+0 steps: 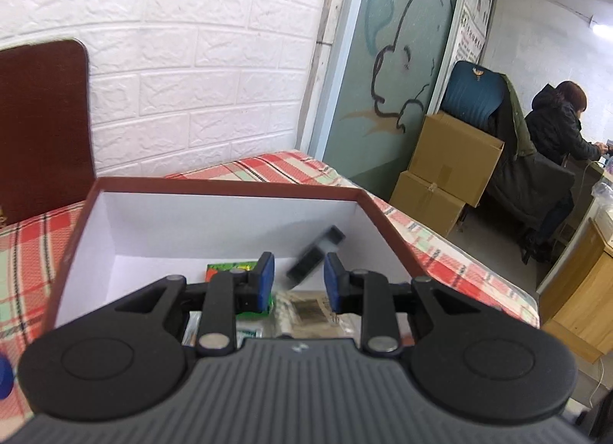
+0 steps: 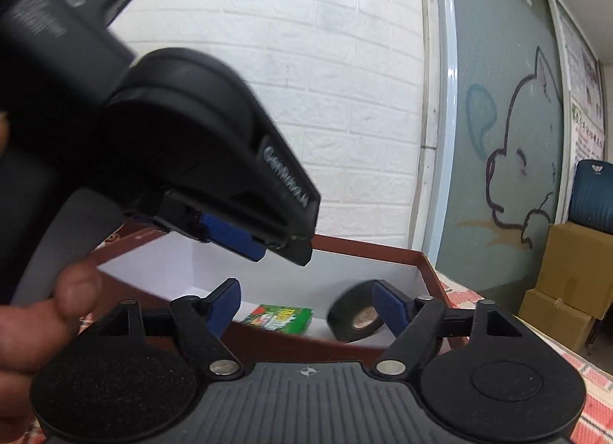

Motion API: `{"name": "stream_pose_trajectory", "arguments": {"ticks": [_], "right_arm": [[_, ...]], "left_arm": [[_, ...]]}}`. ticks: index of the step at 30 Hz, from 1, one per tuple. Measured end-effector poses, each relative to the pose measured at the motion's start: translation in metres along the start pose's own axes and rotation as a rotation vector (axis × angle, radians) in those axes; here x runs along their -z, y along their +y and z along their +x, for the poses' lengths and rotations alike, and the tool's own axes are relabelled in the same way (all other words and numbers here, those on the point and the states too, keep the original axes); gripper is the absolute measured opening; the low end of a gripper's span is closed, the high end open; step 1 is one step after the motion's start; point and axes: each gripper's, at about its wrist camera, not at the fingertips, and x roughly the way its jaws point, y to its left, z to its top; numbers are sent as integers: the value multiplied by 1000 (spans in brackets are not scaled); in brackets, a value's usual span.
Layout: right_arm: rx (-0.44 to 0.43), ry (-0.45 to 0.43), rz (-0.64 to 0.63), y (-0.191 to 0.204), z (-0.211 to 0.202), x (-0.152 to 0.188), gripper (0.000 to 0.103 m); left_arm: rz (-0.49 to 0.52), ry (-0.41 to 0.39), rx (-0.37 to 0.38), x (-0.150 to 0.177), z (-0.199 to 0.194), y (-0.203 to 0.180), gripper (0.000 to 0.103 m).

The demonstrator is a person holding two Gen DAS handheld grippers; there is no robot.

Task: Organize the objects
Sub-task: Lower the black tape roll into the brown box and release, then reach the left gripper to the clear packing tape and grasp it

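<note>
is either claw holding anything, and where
Nothing is held: left claw and right claw gape empty; the tape roll lies loose in the box.

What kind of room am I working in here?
Probably a shared office or storeroom: a plaid-covered table by a white brick wall, stacked cardboard boxes, and a person at a desk.

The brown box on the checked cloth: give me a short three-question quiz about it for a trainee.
1. True or false: the black tape roll lies outside the brown box.
2. What colour are the box's inner walls? A white, B red, C green.
3. Fill in: the small packet lying near the roll is mostly ____.
Key: 1 false; 2 A; 3 green.
</note>
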Motion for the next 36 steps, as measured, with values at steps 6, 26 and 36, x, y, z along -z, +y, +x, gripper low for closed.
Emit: {"name": "stream_pose_trajectory", "arguments": {"ticks": [6,26,36], "right_arm": [[-33,15,4,22,-31,12,80],[-477,350,-121,162,-30,16,80],[-521,354,-188,213,-30,7,80]], "left_arm": [[19,-24,-44,22,-39,5,31],[-339,162,-632,127,-171,169,36],[-424,163,-719,145,-200,214,43]]}}
